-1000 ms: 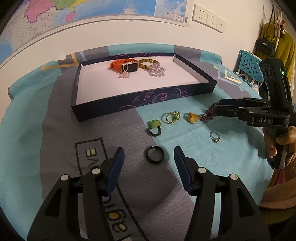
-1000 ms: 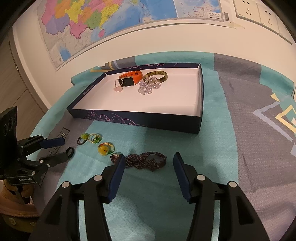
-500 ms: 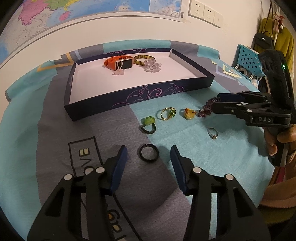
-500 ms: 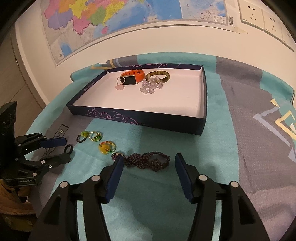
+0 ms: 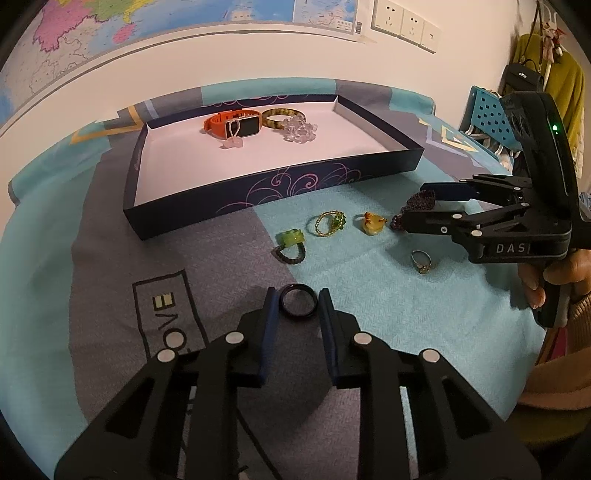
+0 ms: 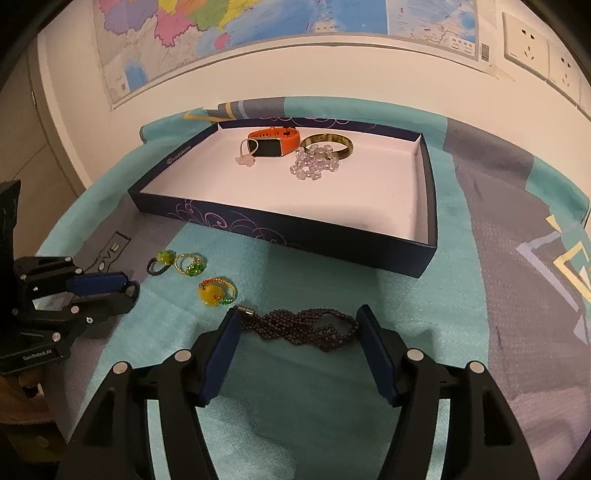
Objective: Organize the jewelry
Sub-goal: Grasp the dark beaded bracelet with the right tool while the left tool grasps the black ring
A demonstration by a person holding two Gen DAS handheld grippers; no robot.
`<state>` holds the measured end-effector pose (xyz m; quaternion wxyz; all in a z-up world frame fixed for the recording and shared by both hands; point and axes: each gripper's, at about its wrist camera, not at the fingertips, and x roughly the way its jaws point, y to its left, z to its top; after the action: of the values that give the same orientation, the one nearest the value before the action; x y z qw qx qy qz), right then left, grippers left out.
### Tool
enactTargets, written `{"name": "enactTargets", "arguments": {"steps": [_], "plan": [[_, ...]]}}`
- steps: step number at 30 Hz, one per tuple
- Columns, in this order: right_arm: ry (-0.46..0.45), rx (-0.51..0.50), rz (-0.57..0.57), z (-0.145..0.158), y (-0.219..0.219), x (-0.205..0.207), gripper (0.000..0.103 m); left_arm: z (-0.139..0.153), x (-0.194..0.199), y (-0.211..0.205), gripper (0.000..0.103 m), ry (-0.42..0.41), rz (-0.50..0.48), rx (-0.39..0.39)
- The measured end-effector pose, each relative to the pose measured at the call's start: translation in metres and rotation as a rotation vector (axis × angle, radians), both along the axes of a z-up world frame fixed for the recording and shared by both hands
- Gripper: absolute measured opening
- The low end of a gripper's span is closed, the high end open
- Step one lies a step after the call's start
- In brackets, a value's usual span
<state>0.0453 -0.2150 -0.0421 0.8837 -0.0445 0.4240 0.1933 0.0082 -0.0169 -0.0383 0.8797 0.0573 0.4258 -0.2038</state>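
Nearest, on the grey patch of a teal and grey patterned cloth (image 5: 369, 295): the left gripper (image 5: 298, 293), jaws just closing, blue pads touching both sides of a plain black ring (image 5: 286, 312) that lies flat on the cloth. Likewise low in the right wrist view: the right gripper (image 6: 299, 312), jaws just opening and spread wide, straddling a dark purple beaded bracelet (image 6: 306, 326) without pressing on it, metal clasp just beside the left pad. Behind its handle, a person's hand (image 5: 554, 277).

Just beyond, loose on the teal part of the cloth: a thin silver ring with a small stone (image 5: 421, 260), then a row of three, namely a green-stoned ring on a dark bead band (image 5: 290, 245), a gold wire ring with green beads (image 5: 330, 223) and a beaded ring with an amber-yellow charm (image 5: 371, 224), close together but apart.

Further back, a shallow dark blue box with a white floor (image 5: 280, 184). Toward its far wall, clustered: an orange-strapped watch (image 5: 236, 123), a pale pink charm on a loop (image 5: 232, 142) just in front of it, a brown-and-yellow bangle (image 5: 282, 114), and a clear crystal bead bracelet (image 5: 299, 131) touching the bangle.

Farthest, on the wall, a coloured map (image 6: 258, 22) and white sockets (image 5: 402, 22).
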Motion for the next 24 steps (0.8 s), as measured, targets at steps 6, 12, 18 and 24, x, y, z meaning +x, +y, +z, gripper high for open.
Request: {"name": "enactTargets", "arguments": {"steps": [6, 12, 18, 24], "plan": [[-0.012, -0.034, -0.005, 0.000, 0.003, 0.000, 0.050, 0.001, 0.001, 0.000, 0.022, 0.001, 0.005, -0.009], [-0.019, -0.037, -0.005, 0.000, -0.003, -0.001, 0.018, 0.001, 0.003, 0.001, 0.022, 0.002, 0.009, -0.018], [-0.015, -0.004, -0.004, 0.001, -0.007, 0.000, 0.006, 0.001, 0.003, 0.002, 0.022, 0.002, 0.014, -0.024], [-0.036, 0.050, -0.010, 0.011, -0.013, -0.005, 0.005, 0.001, 0.003, 0.003, 0.022, -0.001, 0.020, -0.032]]}}
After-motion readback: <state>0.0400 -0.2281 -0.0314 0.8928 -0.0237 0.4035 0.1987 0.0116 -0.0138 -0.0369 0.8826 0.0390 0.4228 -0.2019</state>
